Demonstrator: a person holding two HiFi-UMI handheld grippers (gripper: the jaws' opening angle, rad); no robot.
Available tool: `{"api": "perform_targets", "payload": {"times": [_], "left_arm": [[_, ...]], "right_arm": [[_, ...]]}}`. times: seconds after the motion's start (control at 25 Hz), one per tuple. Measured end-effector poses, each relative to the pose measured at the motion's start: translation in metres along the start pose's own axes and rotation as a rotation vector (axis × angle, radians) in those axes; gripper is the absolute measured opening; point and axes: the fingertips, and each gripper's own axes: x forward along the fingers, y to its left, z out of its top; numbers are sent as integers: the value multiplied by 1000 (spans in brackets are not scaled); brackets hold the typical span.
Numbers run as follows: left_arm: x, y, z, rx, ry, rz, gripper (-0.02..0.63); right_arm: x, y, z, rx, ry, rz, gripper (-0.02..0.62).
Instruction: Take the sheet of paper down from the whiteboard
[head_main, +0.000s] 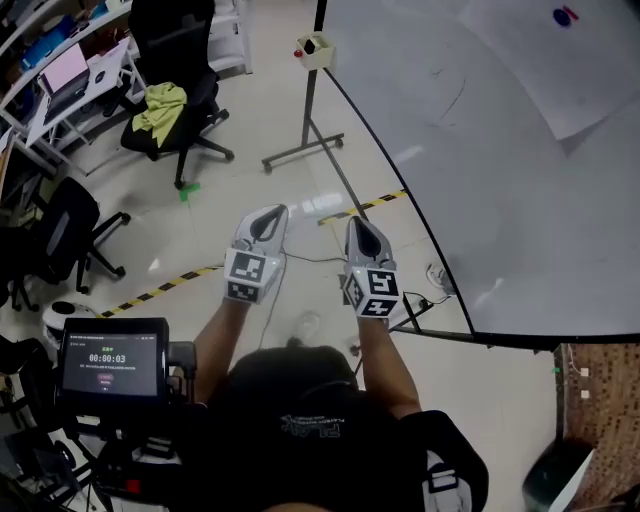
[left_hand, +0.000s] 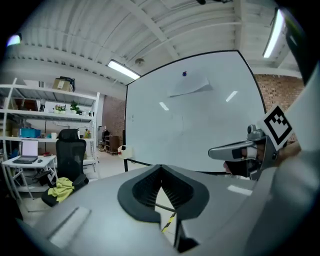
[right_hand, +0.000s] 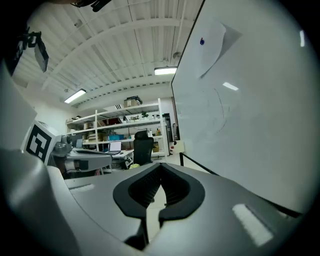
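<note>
Ahead, paper sheet (head_main: 565, 70) on glossy whiteboard (head_main: 480, 200); left gripper (head_main: 268, 213), right gripper (head_main: 361, 223): ribbed jaws pressed together.

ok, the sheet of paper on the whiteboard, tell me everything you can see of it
The sheet of paper is plain white, thin and rectangular, and blank as far as shows. It hangs slightly askew, high on the whiteboard, held at its top by one small dark round magnet. It lies mostly flat, though one lower corner seems to curl away from the board. Only the magnet and the board touch it.
</note>
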Motion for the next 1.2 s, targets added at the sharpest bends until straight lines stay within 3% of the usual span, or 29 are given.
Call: {"api": "perform_targets", "payload": {"times": [0.16, 0.32, 0.44, 0.64, 0.84, 1.08, 1.2], "left_arm": [[6, -18, 36, 81, -44, -44, 2], [100, -30, 73, 118, -89, -107, 2], [126, -45, 105, 132, -139, -163, 2], [144, -87, 187, 171, -290, -287, 2], [204, -111, 270, 252, -458, -461, 2], [206, -157, 371, 307, -598, -465, 2], [233, -158, 405, 280, -650, -572, 8]], "right_arm": [[-9, -11, 26, -1, -37, -46, 13], [40, -74, 51, 21, -69, -73, 14], [40, -95, 71, 27, -92, -94, 14], [-5, -120, 132, 13, -183, -168, 14], [19, -158, 171, -13, -266, -260, 14], [-43, -184, 234, -35, -420, -395, 50], [-38, -197, 266, -35, -501, -470, 62]]}}
